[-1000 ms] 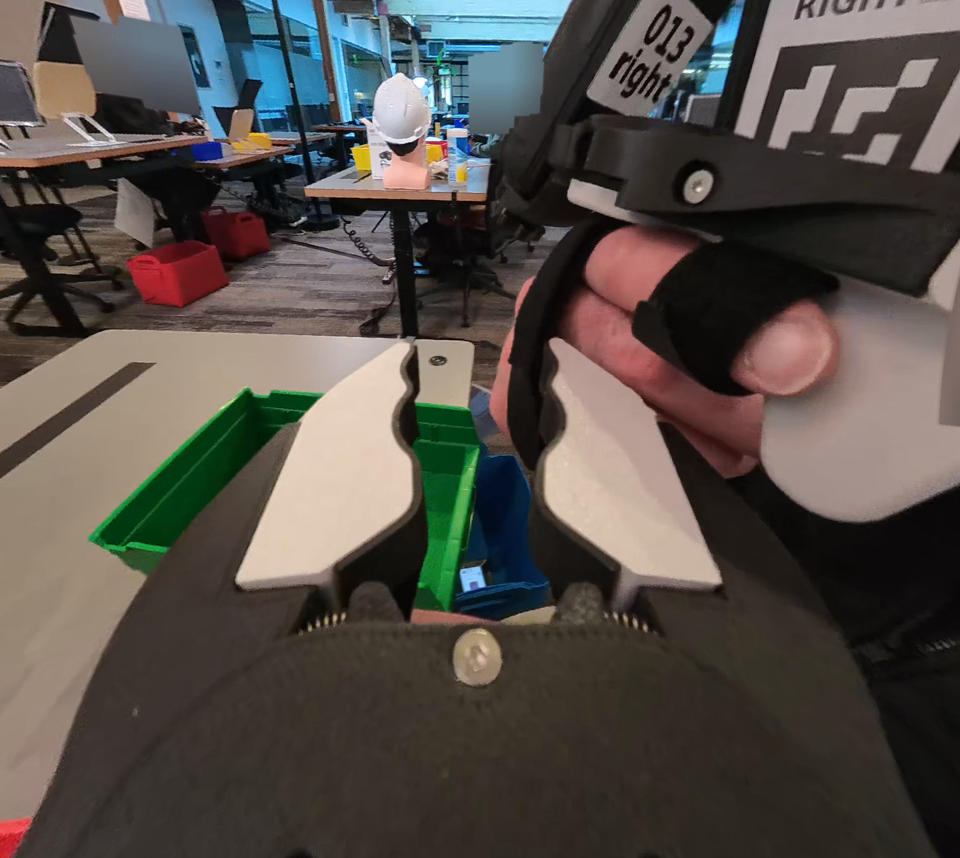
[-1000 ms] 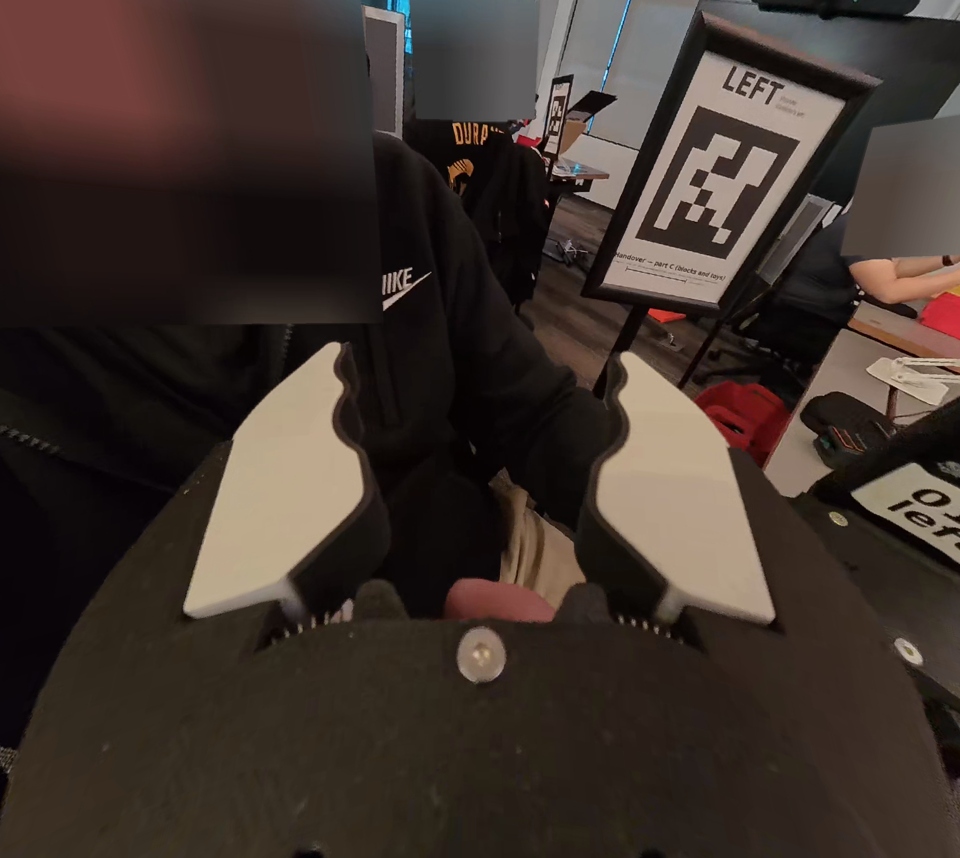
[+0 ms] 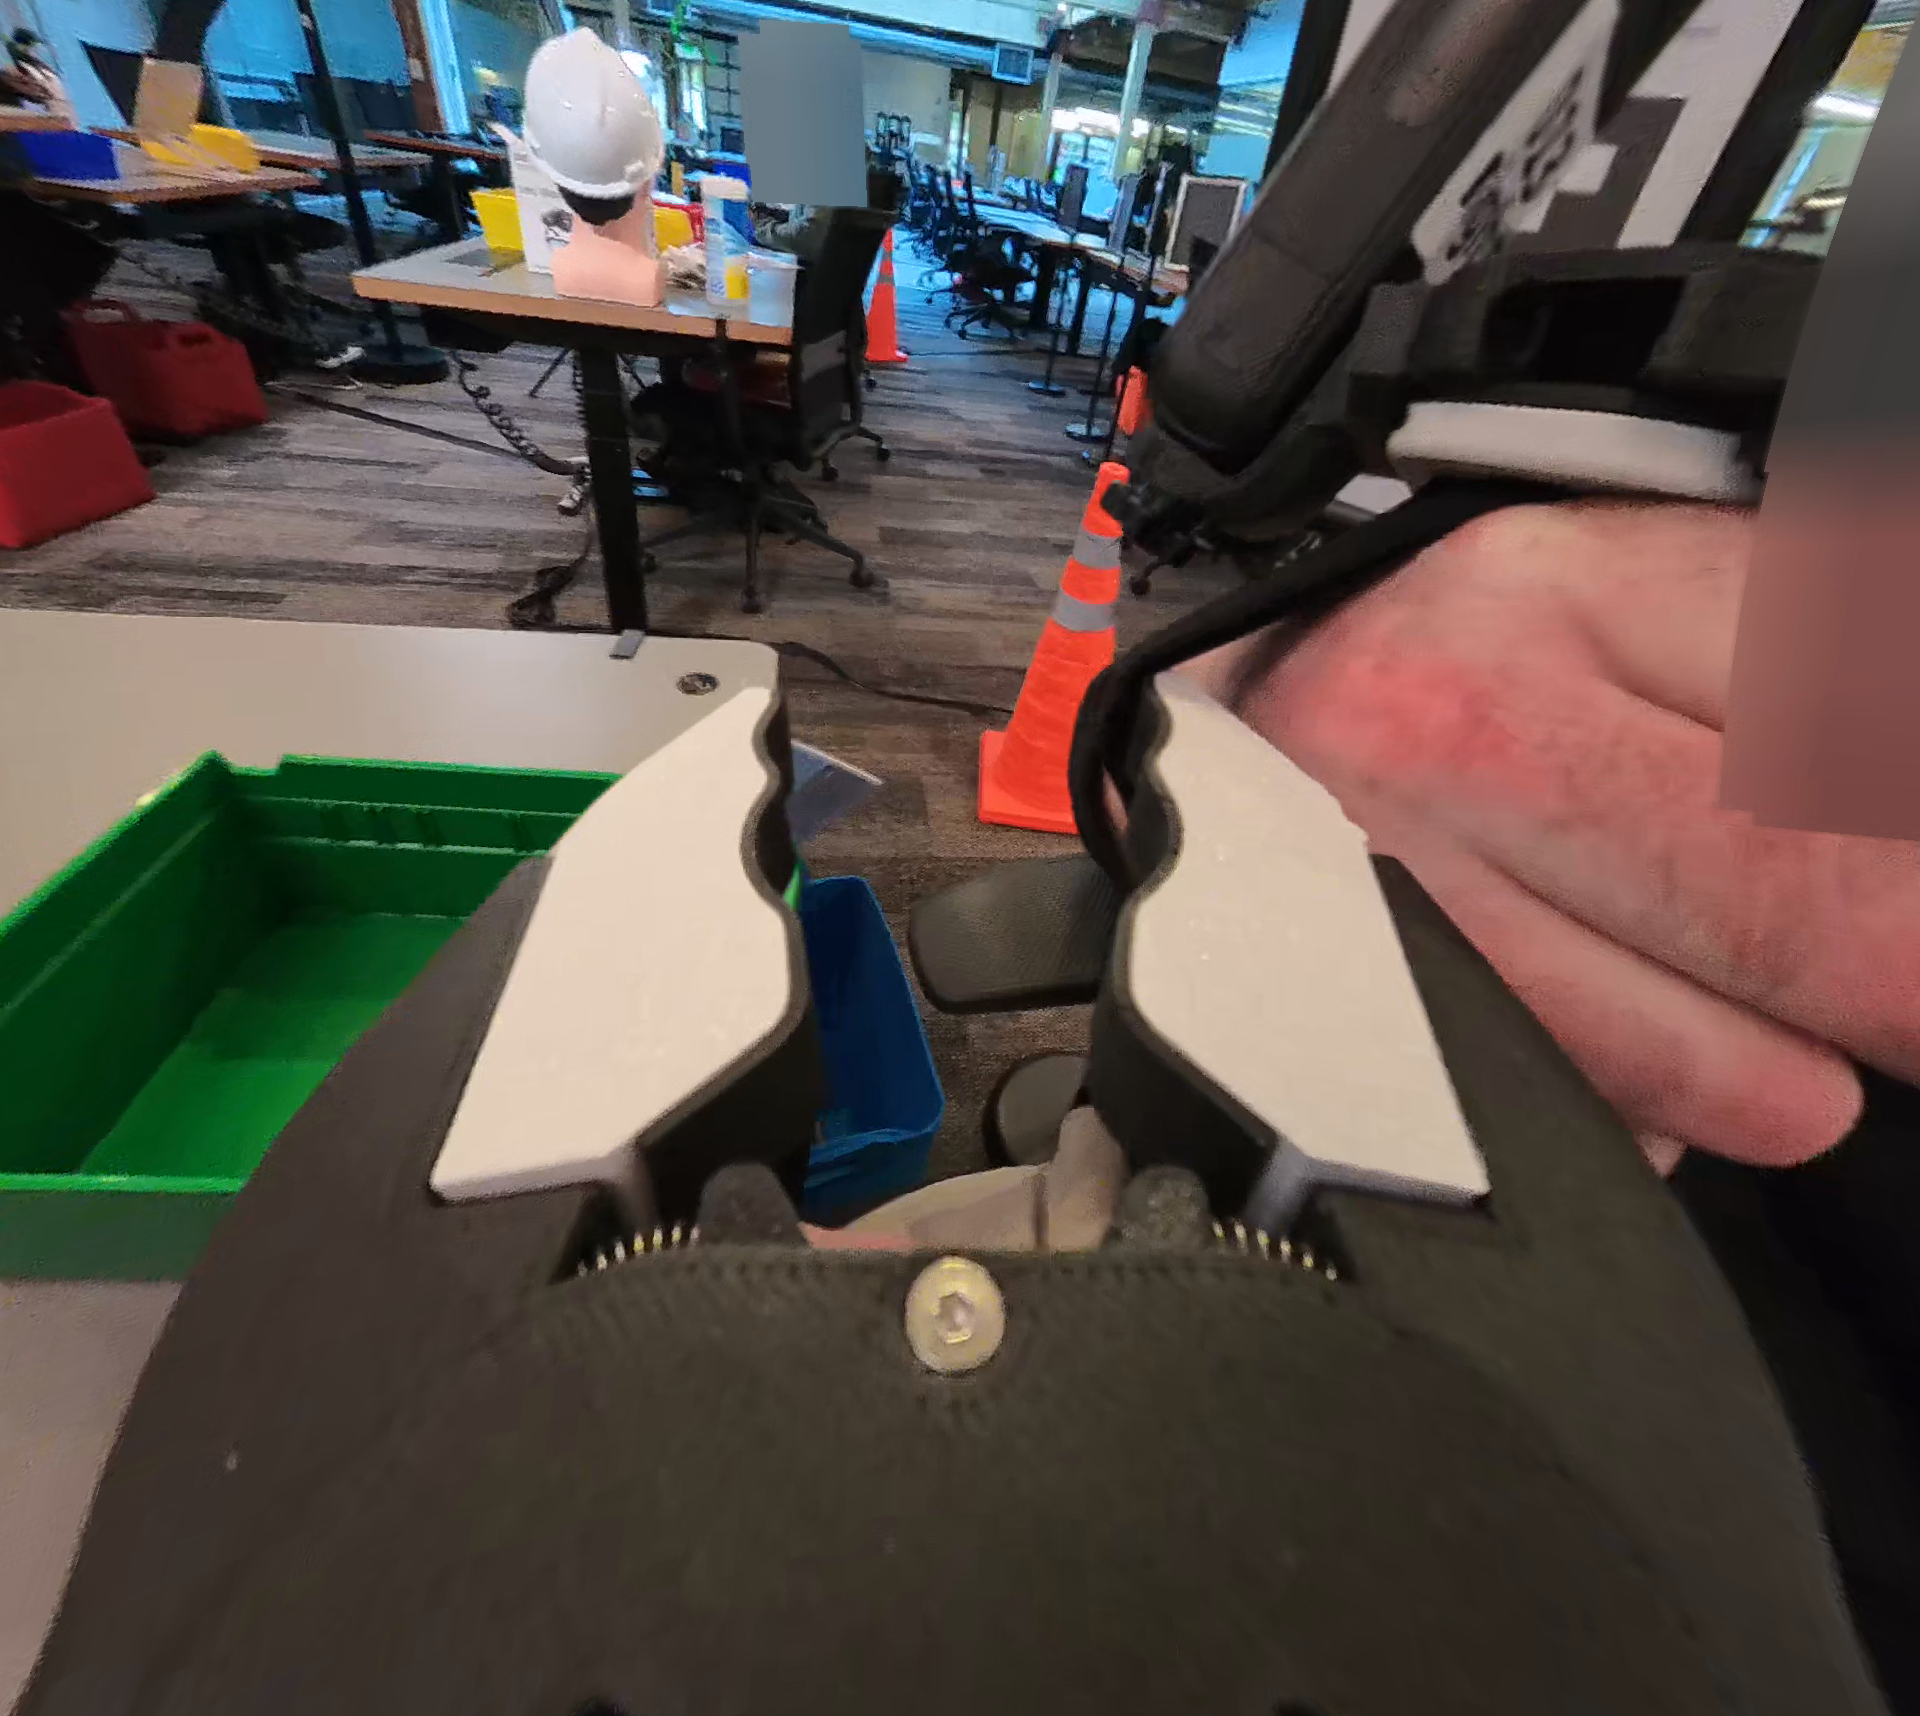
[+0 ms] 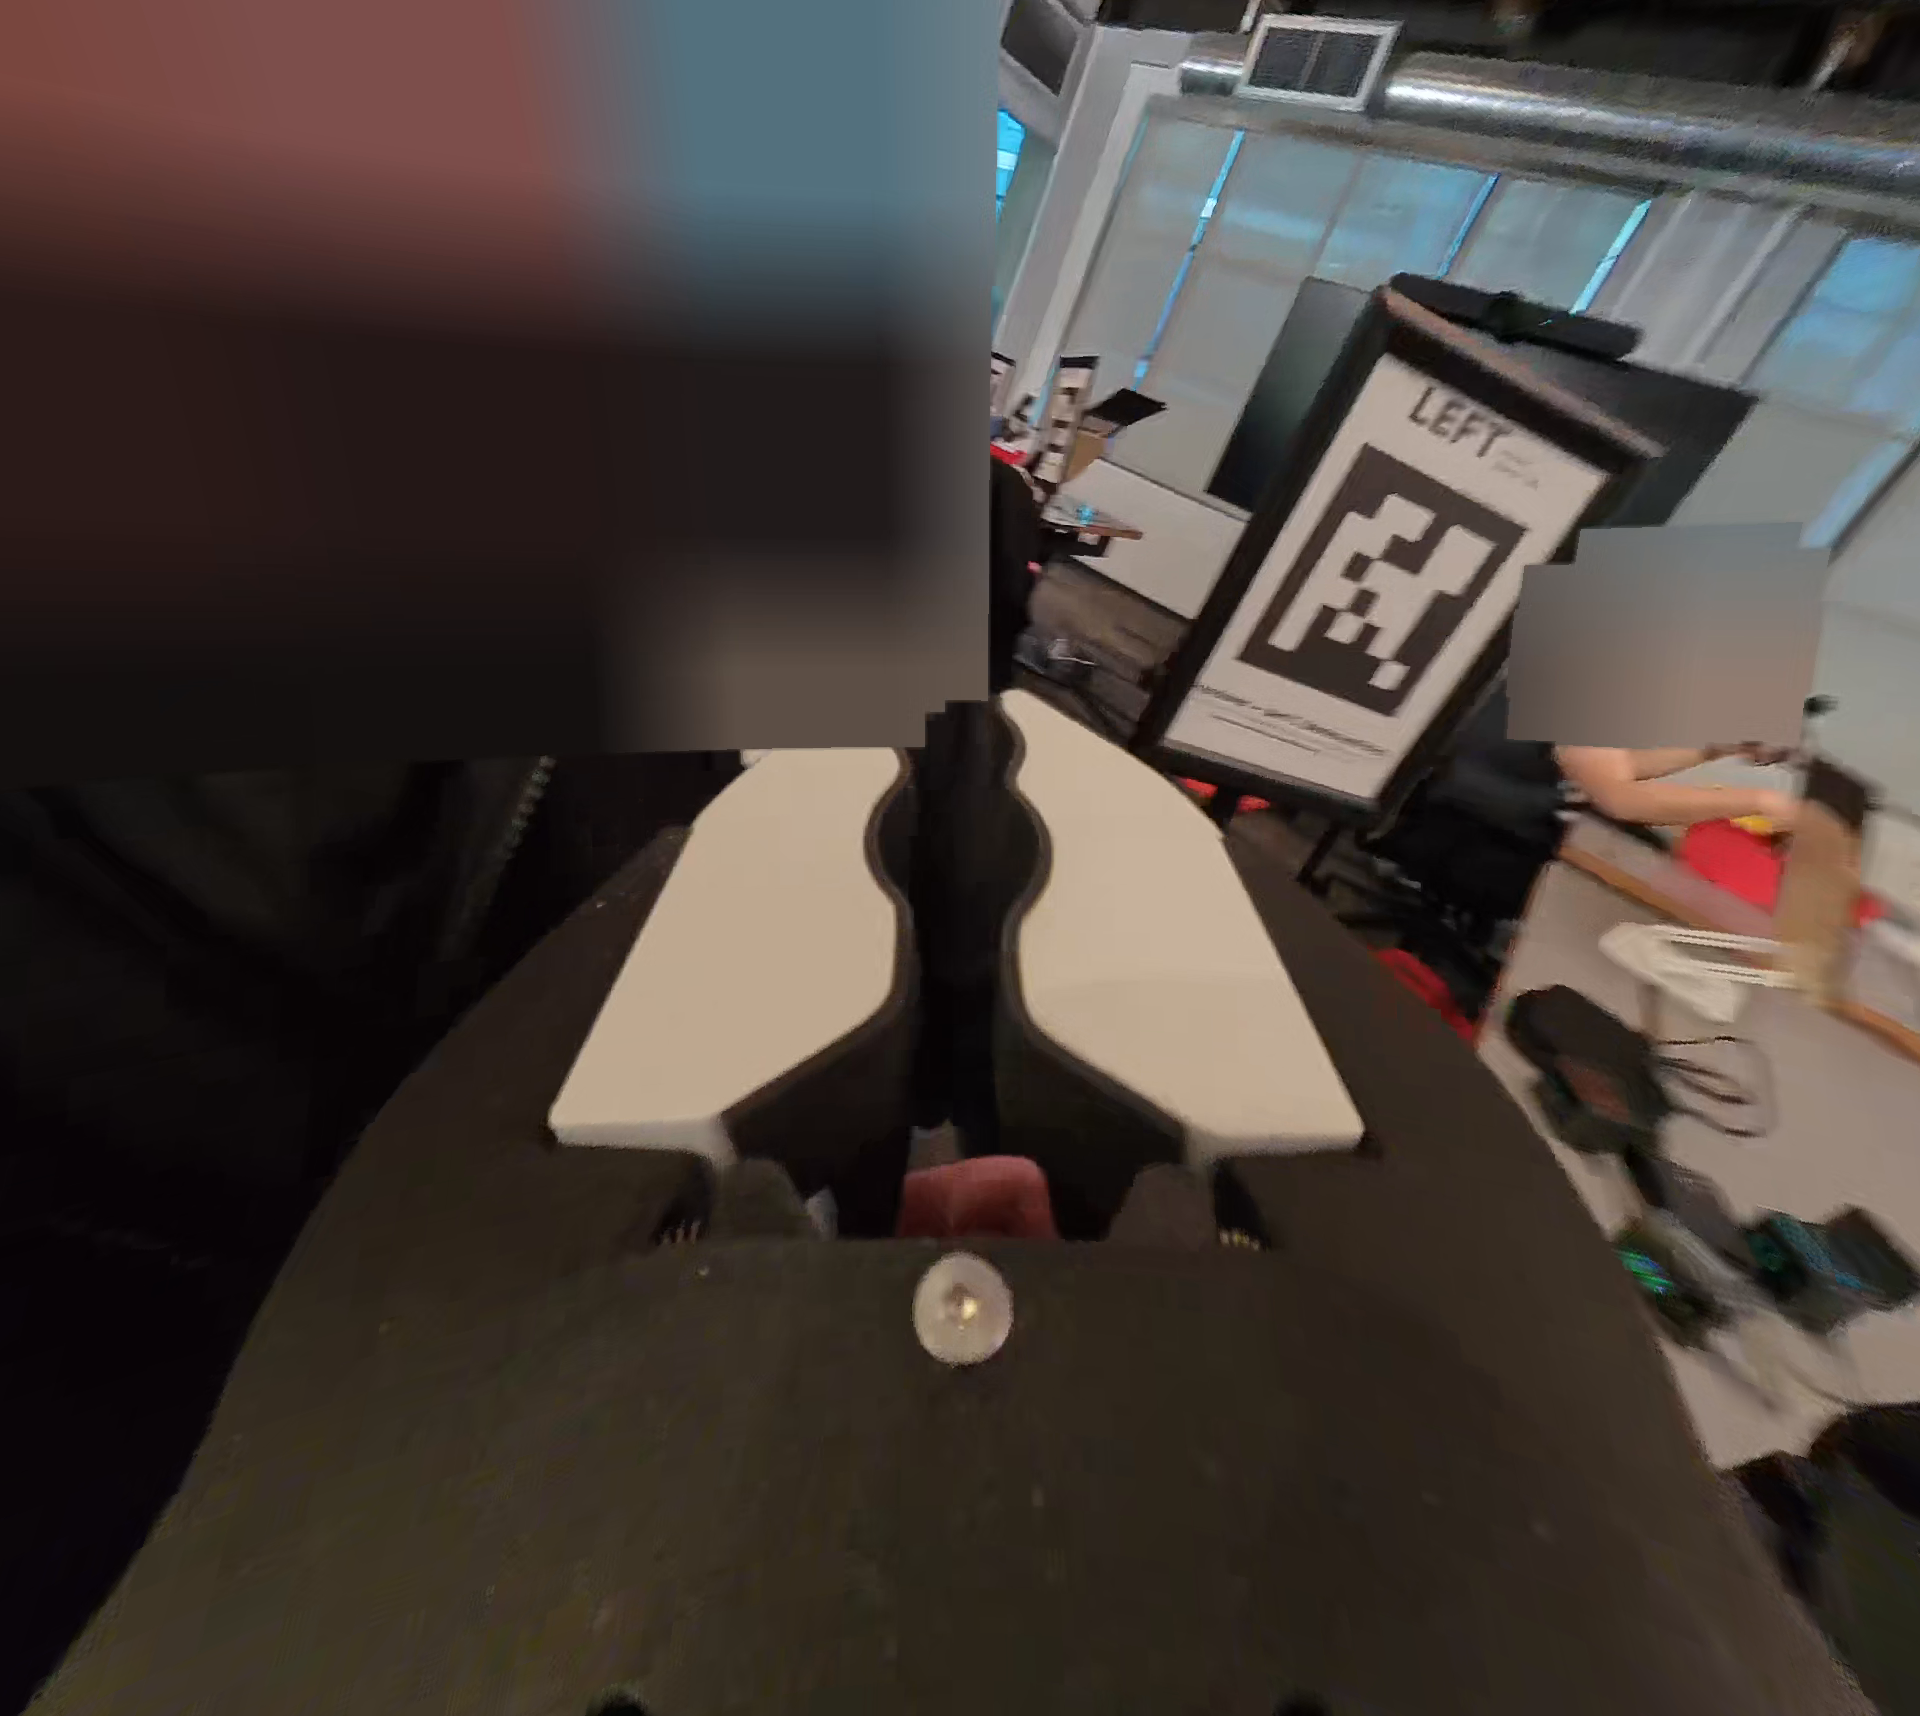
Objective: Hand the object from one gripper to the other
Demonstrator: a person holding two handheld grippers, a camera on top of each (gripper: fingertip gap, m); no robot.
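My left gripper (image 3: 961, 721) is open and holds nothing; it hovers past the grey table's (image 3: 312, 690) right end. A black cord (image 3: 1091, 762) hangs against its right finger. The right gripper's black body (image 3: 1455, 212) fills the upper right of the left wrist view, held by a hand (image 3: 1558, 783); its fingers are hidden there. In the right wrist view my right gripper (image 4: 961, 731) is shut, with a thin black object (image 4: 956, 887) pinched between the pads and sticking out just past the tips. I cannot tell what the object is.
A green bin (image 3: 104, 1178) sits on the table at lower left. A blue bin (image 3: 868, 1043) is below the left gripper. An orange cone (image 3: 1060, 679) stands on the floor beyond. A framed marker board (image 4: 1371, 586) stands to the right of the right gripper.
The right gripper has gone from wide open to shut on the thin black object. The left gripper's jaws have opened wider. Both views have swung and the right view now tilts upward.
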